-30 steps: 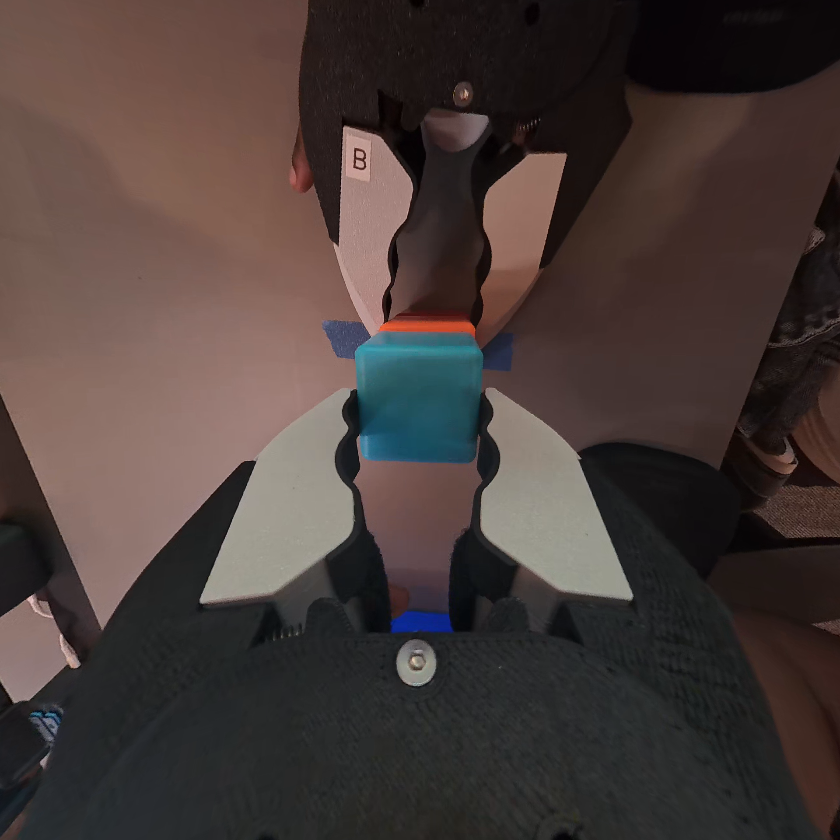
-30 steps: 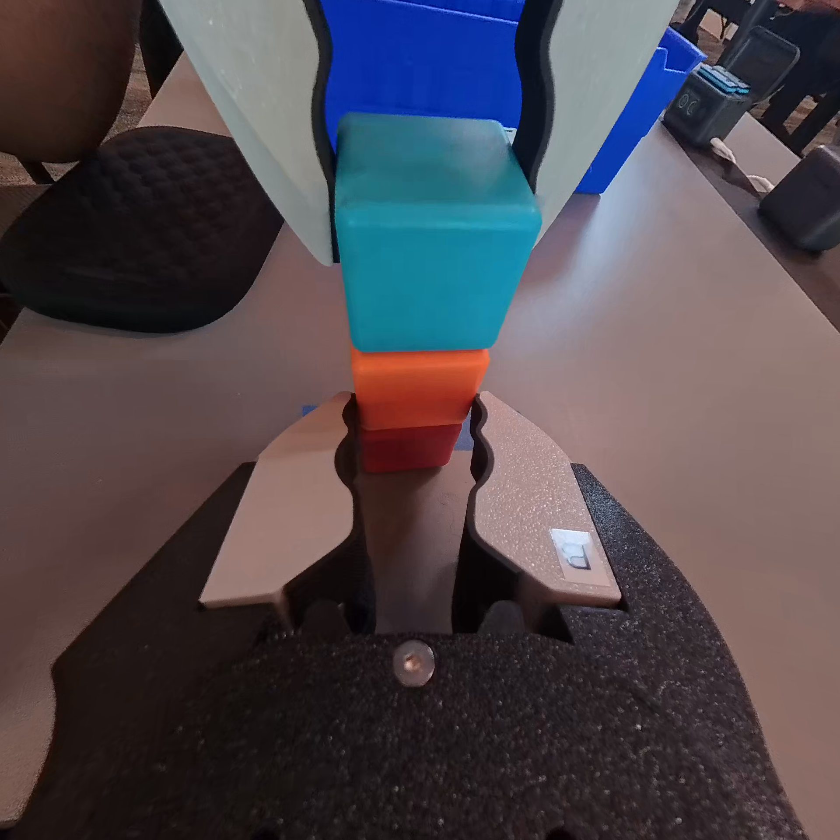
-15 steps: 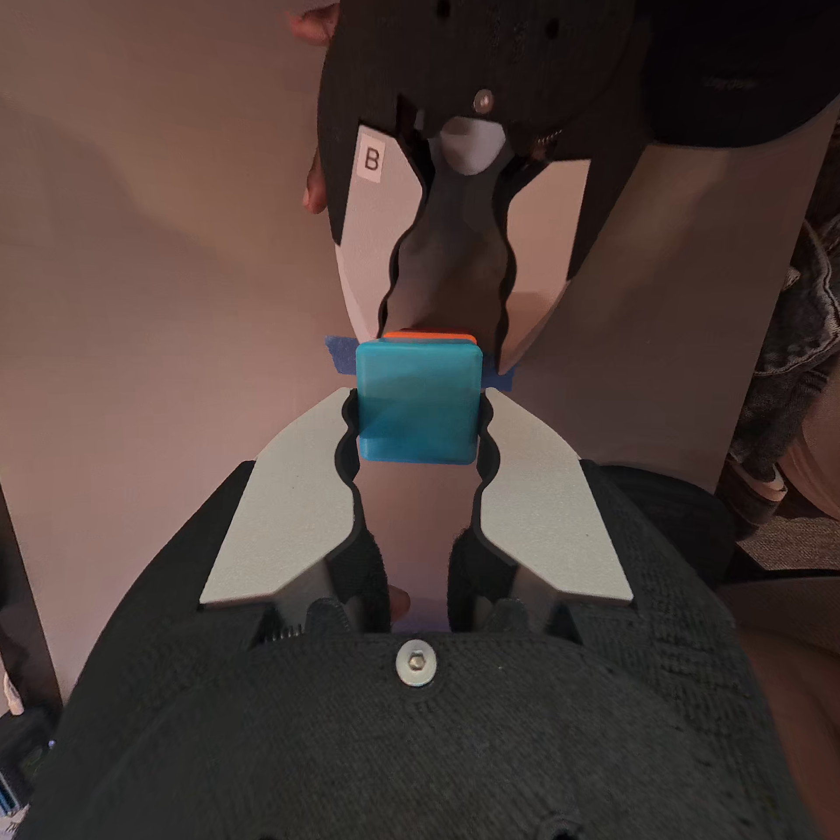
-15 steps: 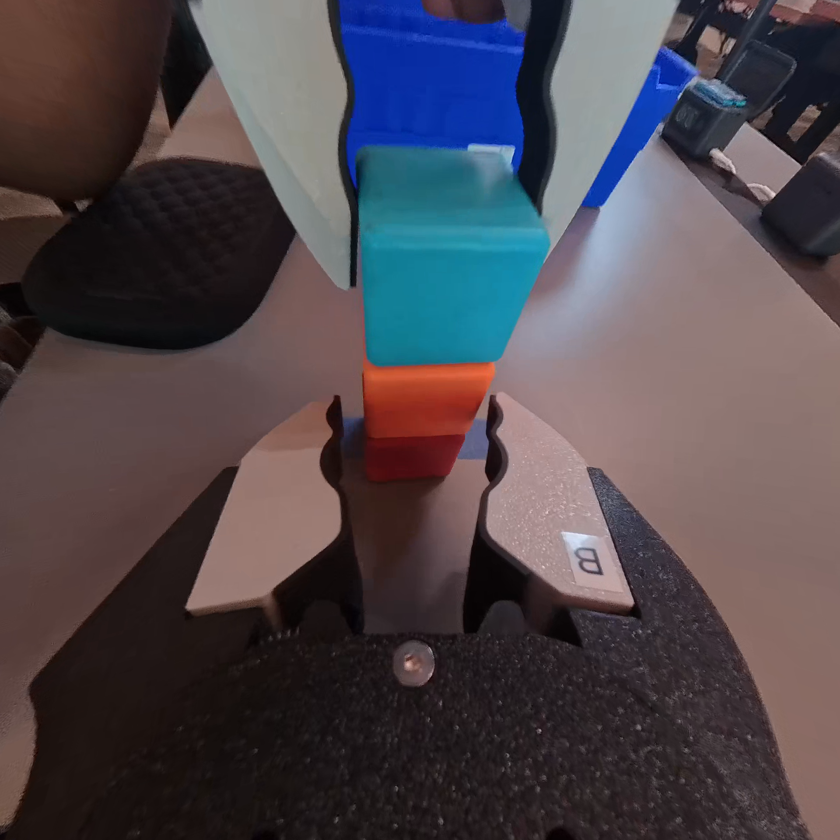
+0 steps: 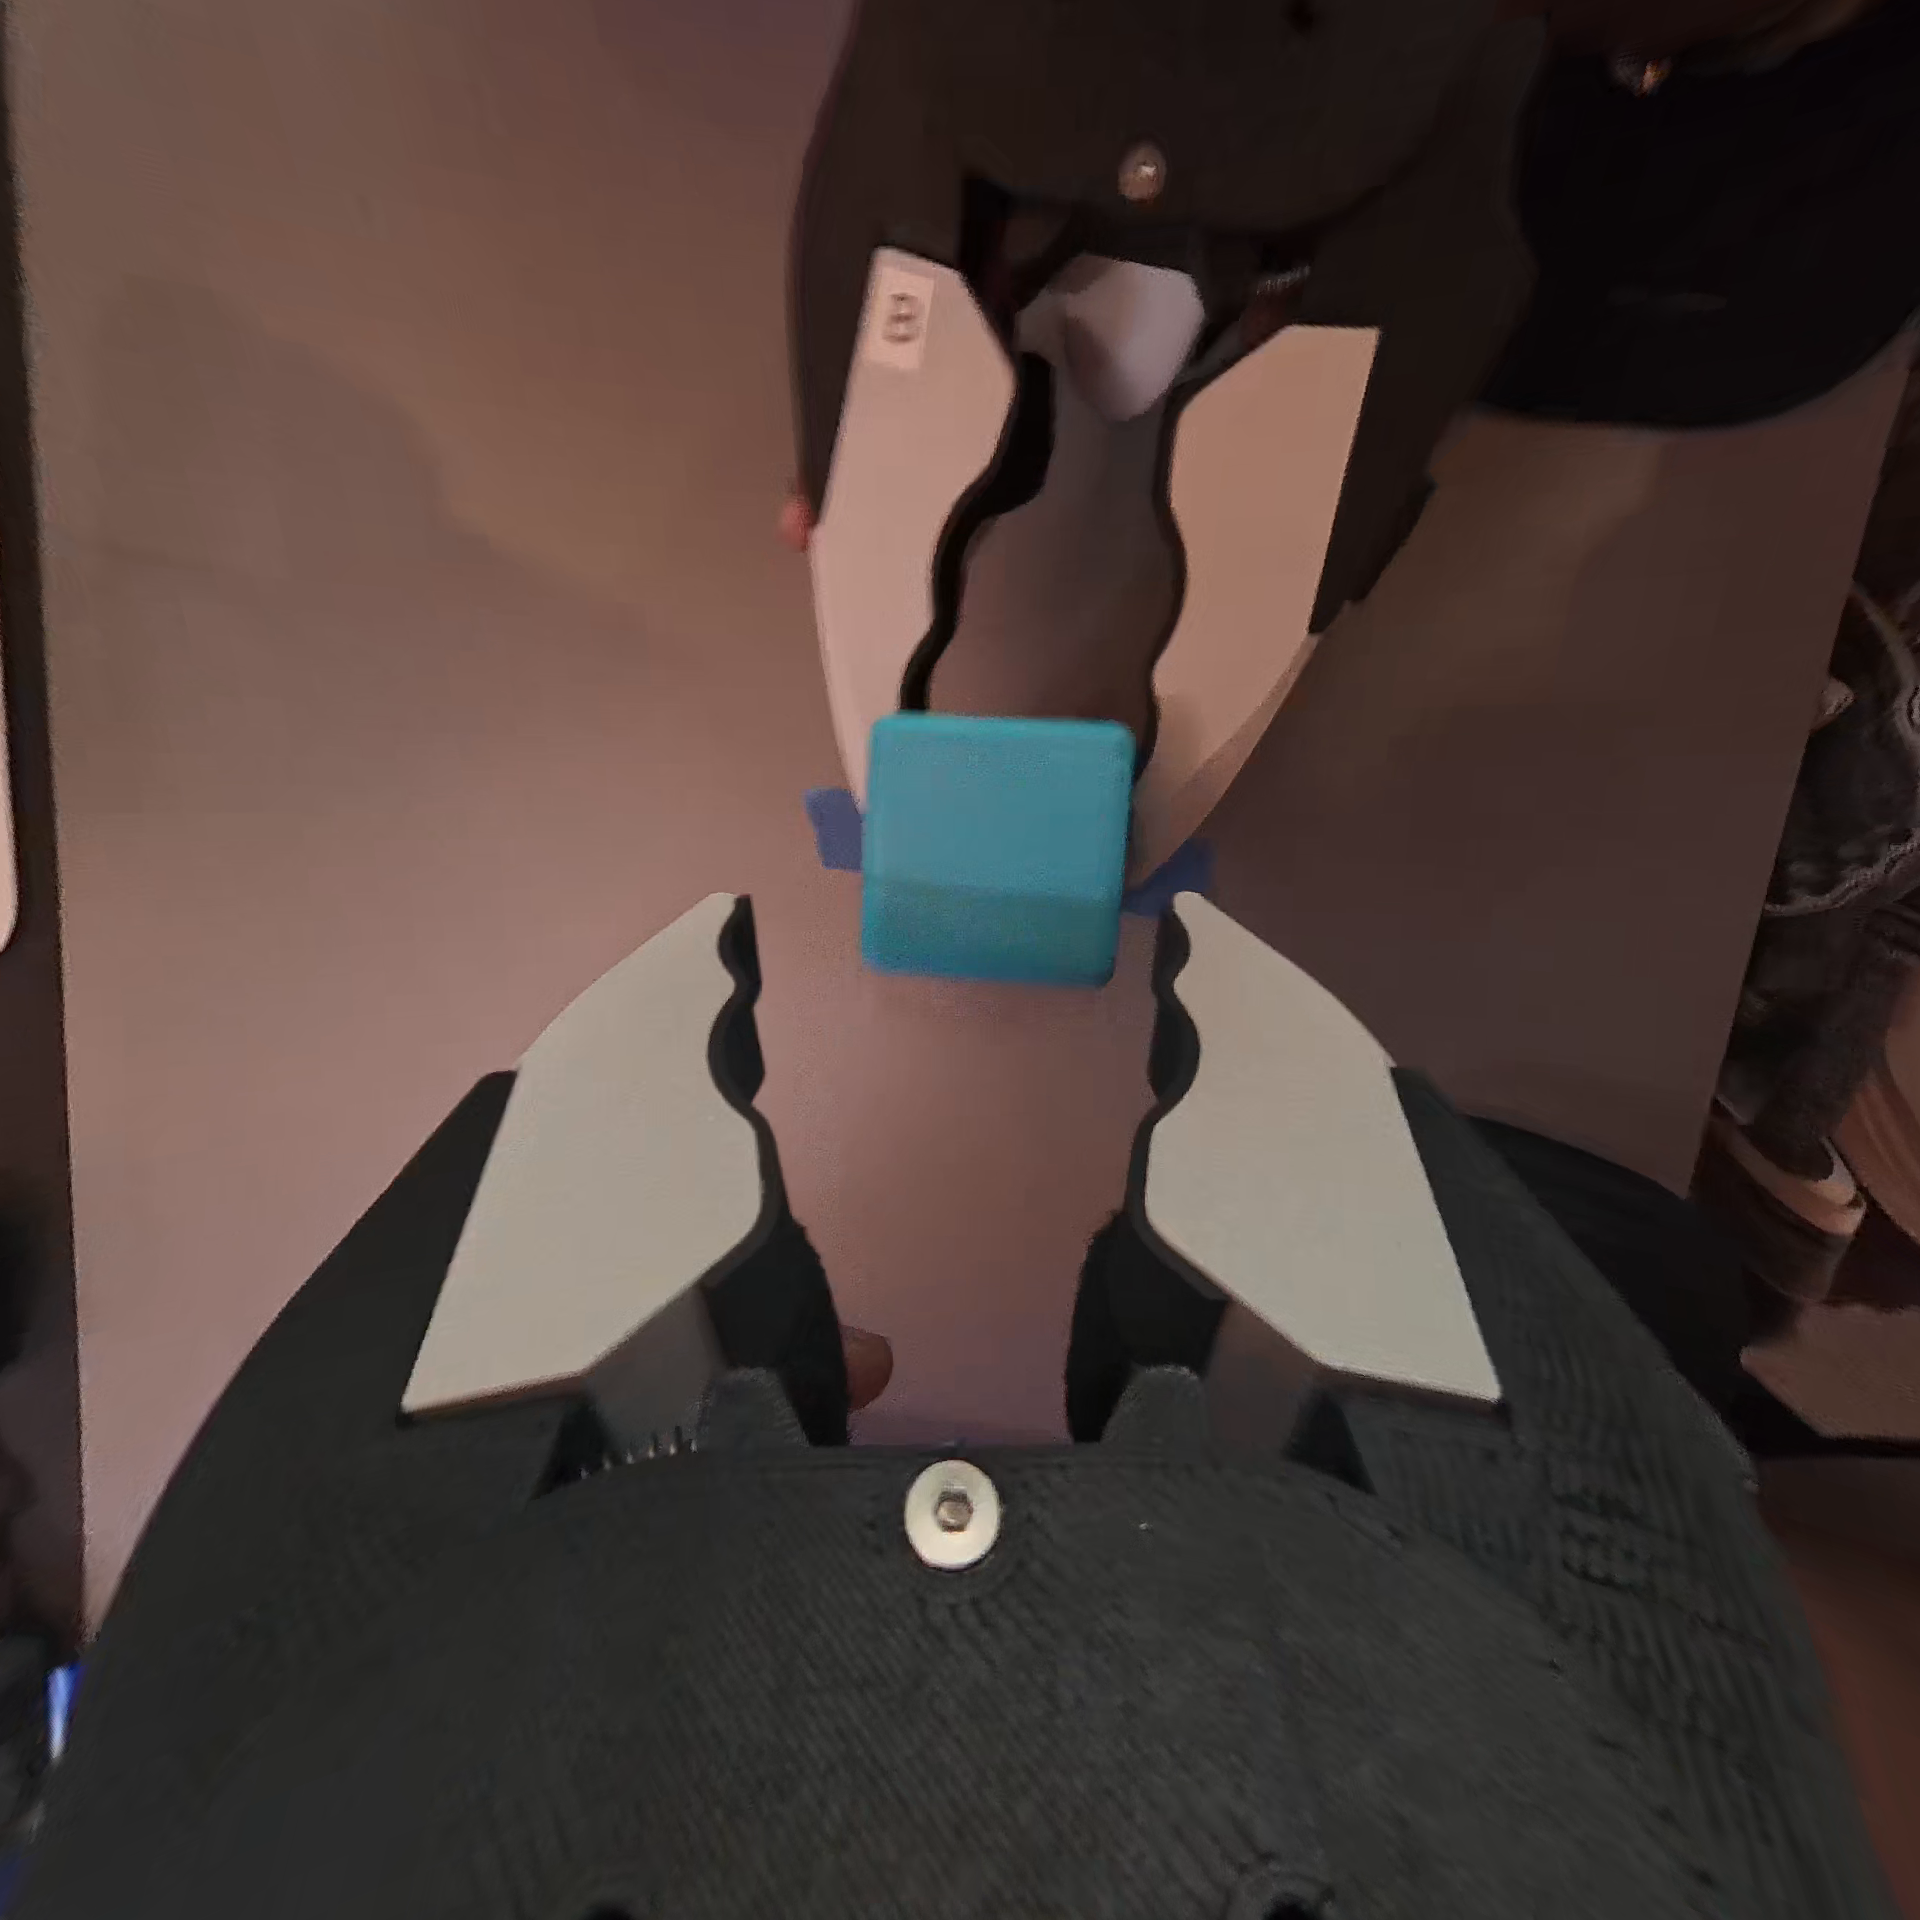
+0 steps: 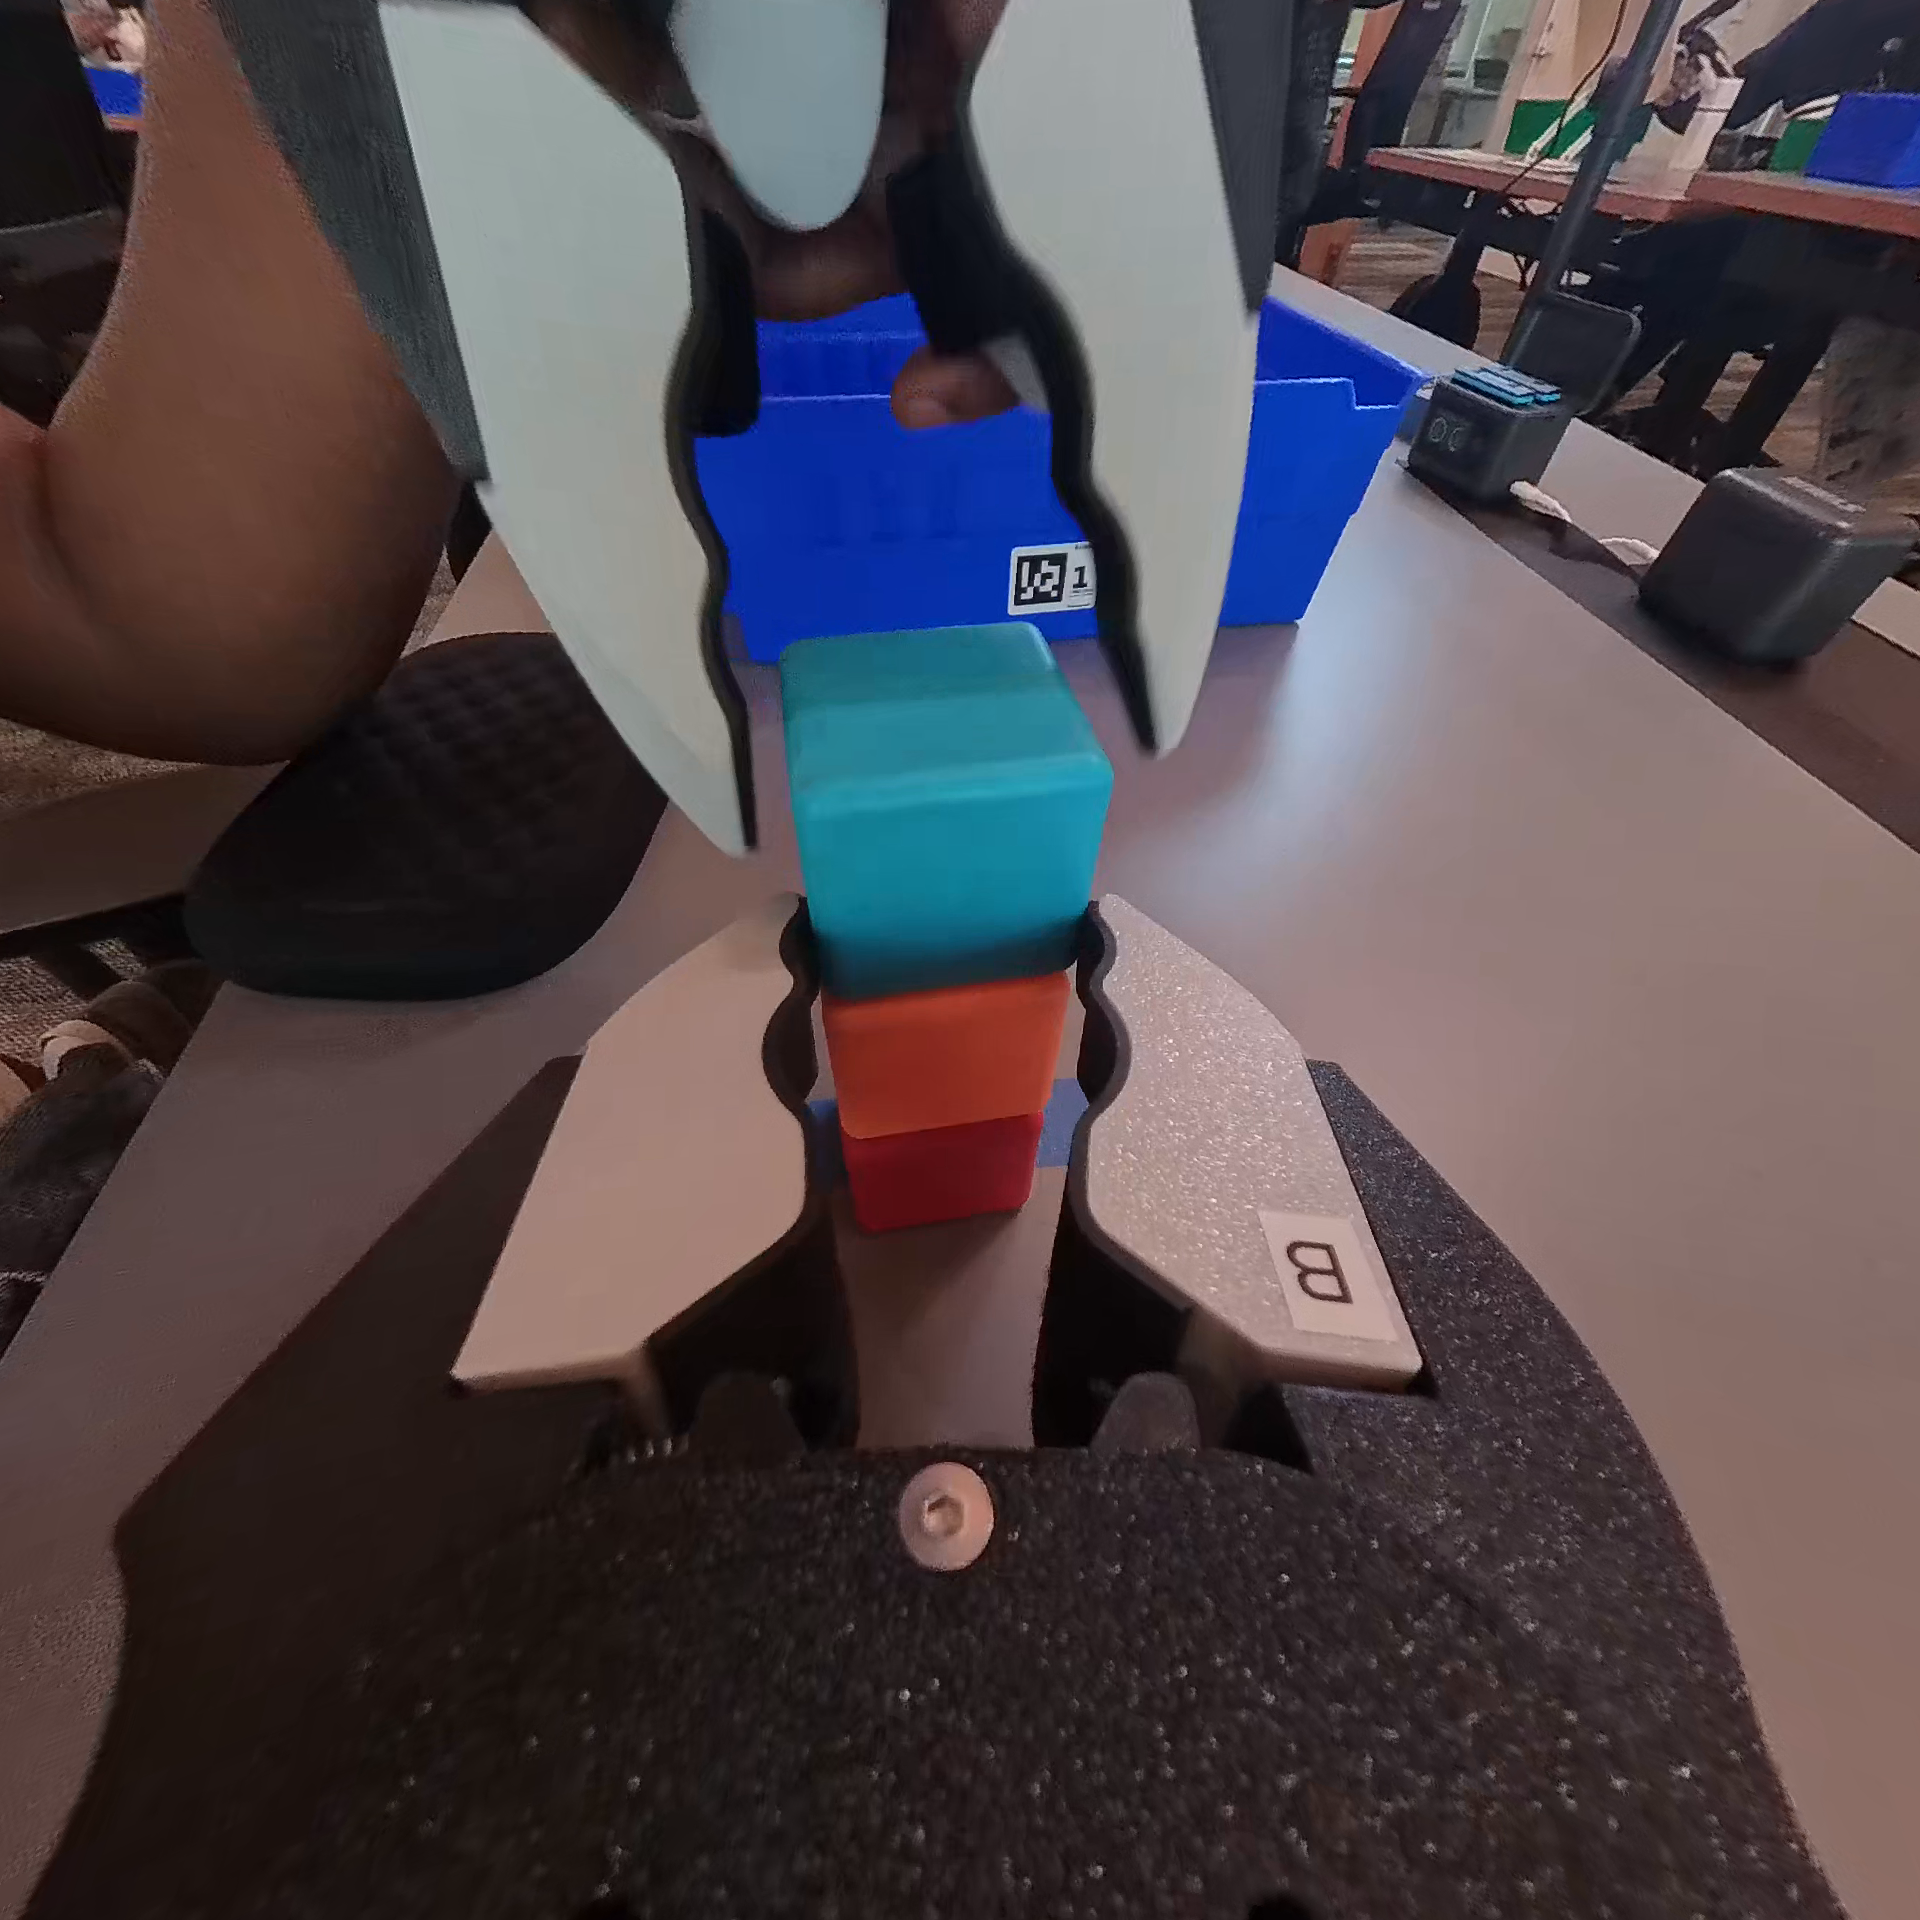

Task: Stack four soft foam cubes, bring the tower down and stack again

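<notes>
Left gripper (image 5: 954,935) spread wide, holding nothing, just short of teal cube (image 5: 995,847) seen from above. Right gripper (image 6: 943,935) parted, fingers beside stack – contact uncertain. Only right wrist view shows full stack: teal cube (image 6: 948,821) on orange cube (image 6: 945,1049) on red cube (image 6: 938,1172), standing on grey counter (image 6: 1507,987) over blue tape (image 5: 836,828). Behind stack – blue bin (image 6: 1309,488); contents not visible.

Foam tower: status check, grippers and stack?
Left gripper open, fingers clear of teal cube. Right gripper open, fingers flanking the stack. Teal on orange cube on red cube, upright; fourth not visible. Nothing in the way.
</notes>
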`<state>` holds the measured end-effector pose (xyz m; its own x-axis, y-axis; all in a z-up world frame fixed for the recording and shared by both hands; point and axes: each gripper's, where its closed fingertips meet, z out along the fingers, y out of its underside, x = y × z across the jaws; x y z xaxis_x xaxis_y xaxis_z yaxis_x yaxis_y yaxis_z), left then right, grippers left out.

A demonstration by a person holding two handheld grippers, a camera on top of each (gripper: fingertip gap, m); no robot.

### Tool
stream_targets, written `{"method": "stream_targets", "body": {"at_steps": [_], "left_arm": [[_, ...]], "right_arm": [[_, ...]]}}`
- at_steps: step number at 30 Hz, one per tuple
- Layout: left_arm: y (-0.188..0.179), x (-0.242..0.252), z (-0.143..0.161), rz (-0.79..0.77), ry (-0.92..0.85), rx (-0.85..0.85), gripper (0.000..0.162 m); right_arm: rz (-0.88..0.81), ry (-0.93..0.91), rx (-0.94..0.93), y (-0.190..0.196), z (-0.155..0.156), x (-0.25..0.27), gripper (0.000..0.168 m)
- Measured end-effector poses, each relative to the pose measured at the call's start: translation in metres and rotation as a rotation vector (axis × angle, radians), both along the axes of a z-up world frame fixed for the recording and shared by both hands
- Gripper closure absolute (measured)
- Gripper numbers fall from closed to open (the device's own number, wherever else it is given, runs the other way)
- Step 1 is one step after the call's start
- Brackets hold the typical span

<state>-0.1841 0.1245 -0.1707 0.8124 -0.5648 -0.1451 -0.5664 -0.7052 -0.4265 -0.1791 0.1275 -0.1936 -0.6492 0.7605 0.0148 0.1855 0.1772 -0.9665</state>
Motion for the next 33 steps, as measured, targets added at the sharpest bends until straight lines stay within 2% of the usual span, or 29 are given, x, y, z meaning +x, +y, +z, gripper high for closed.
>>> {"method": "stream_targets", "body": {"at_steps": [3,6,9,11,14,18,20,23,25,28,31,33], "left_arm": [[-0.019,-0.054,0.032,0.201,-0.018,0.157,0.08],[-0.066,-0.15,0.05,0.573,0.05,0.218,0.08],[-0.122,-0.246,0.031,1.017,0.032,0.158,0.079],[-0.144,-0.295,0.007,1.25,-0.046,0.15,0.08],[-0.157,-0.332,-0.038,1.38,-0.166,0.071,0.079],[-0.165,-0.355,-0.074,1.425,-0.152,0.025,0.08],[-0.163,-0.354,-0.085,1.396,-0.173,0.012,0.102],[-0.163,-0.345,-0.083,1.338,-0.187,0.021,0.107],[-0.165,-0.337,-0.062,1.312,-0.132,0.088,0.108],[-0.149,-0.304,-0.006,1.166,-0.106,0.272,0.108],[-0.115,-0.241,0.055,0.864,-0.098,0.425,0.109],[-0.091,-0.188,0.084,0.634,-0.115,0.465,0.109]], "right_arm": [[0.003,0.004,-0.006,0.0,0.0,0.0,0.12],[0.005,0.005,-0.006,0.0,0.0,0.0,0.12],[0.002,0.003,-0.001,0.0,0.0,0.0,0.12],[0.0,0.003,0.001,0.0,0.0,0.0,0.12],[-0.005,0.004,0.003,0.0,0.0,0.0,0.12],[-0.009,0.011,0.011,-0.001,0.0,0.001,0.12],[-0.01,0.011,0.011,-0.001,0.0,0.001,0.12],[-0.01,0.011,0.008,-0.001,0.0,0.001,0.12],[-0.011,0.014,0.008,-0.001,0.0,0.001,0.12],[-0.009,0.016,0.007,-0.001,0.0,0.001,0.12],[-0.007,0.016,0.006,-0.001,0.0,0.001,0.12],[-0.006,0.018,0.008,-0.001,0.0,0.001,0.12]]}}
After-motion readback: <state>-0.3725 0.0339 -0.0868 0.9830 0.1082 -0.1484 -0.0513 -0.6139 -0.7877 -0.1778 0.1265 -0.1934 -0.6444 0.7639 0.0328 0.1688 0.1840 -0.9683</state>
